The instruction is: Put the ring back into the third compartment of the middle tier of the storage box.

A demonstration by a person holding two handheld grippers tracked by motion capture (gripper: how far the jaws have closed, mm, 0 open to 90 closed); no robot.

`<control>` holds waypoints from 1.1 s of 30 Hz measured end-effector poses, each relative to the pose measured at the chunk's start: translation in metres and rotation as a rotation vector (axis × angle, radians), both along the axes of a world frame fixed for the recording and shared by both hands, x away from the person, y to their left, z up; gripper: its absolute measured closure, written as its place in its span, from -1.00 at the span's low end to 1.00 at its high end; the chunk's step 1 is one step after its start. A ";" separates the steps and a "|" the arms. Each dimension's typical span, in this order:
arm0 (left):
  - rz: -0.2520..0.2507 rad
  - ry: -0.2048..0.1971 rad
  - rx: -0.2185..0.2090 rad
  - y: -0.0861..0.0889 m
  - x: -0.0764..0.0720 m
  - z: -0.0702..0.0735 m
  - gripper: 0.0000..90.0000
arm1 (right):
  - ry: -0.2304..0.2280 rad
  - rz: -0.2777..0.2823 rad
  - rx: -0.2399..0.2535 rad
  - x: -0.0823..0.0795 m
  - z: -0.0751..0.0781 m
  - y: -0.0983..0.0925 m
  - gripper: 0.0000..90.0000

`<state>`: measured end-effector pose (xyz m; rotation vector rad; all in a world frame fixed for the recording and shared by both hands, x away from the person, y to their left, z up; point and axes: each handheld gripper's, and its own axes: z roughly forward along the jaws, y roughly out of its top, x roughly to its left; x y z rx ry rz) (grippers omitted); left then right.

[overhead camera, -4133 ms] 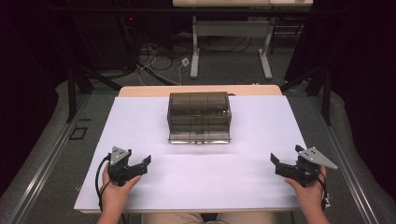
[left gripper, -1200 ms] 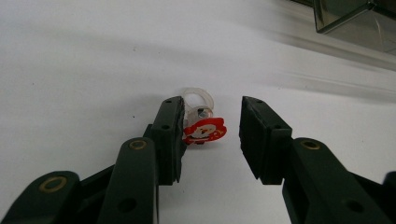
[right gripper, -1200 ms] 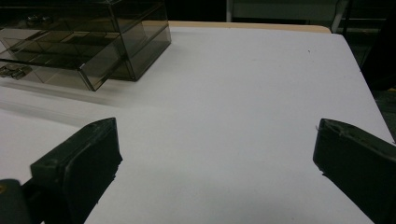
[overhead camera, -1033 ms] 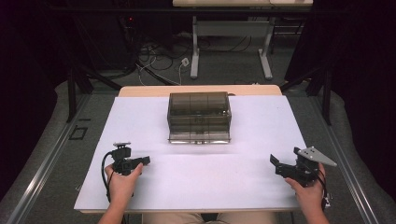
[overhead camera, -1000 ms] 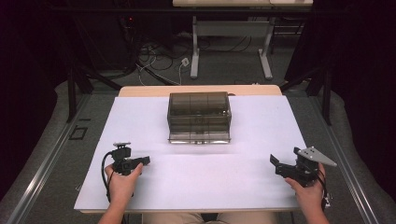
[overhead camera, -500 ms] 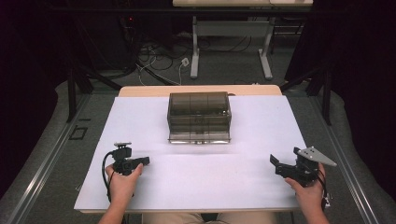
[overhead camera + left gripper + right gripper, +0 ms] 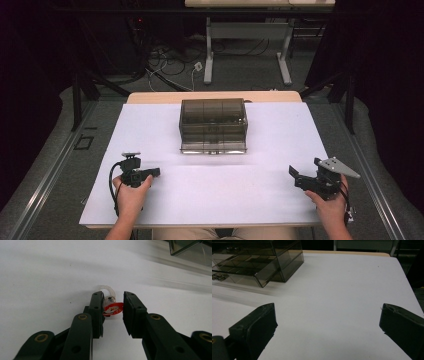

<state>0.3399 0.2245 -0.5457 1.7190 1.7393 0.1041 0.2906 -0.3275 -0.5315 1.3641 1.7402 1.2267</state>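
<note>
Left hand-held gripper [image 7: 112,312] pinches a small red-and-white disc with a clear loop [image 7: 113,308], jaws narrowed around it just above the white tabletop [image 7: 225,190]. I judge a light hold, likely so the piece can go into the smoked drawer box [image 7: 213,125], which sits mid-tabletop, well apart, its lower drawer pulled slightly forward. Left hand [image 7: 131,192] low, wrist level, jaws pointing right. Right hand-held gripper [image 7: 300,177] rests near the right edge, jaws spread wide, holding nothing.
</note>
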 end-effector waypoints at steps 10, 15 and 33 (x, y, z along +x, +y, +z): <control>0.000 -0.009 0.014 0.000 0.000 0.001 0.57 | 0.000 0.000 0.002 0.000 0.000 0.000 -0.98; -0.002 -0.016 0.011 0.001 0.000 0.001 0.57 | 0.007 -0.001 -0.001 0.000 0.000 0.000 -0.98; 0.006 -0.079 0.014 0.002 -0.005 0.008 0.57 | -0.005 -0.003 0.002 0.000 0.000 0.001 -0.98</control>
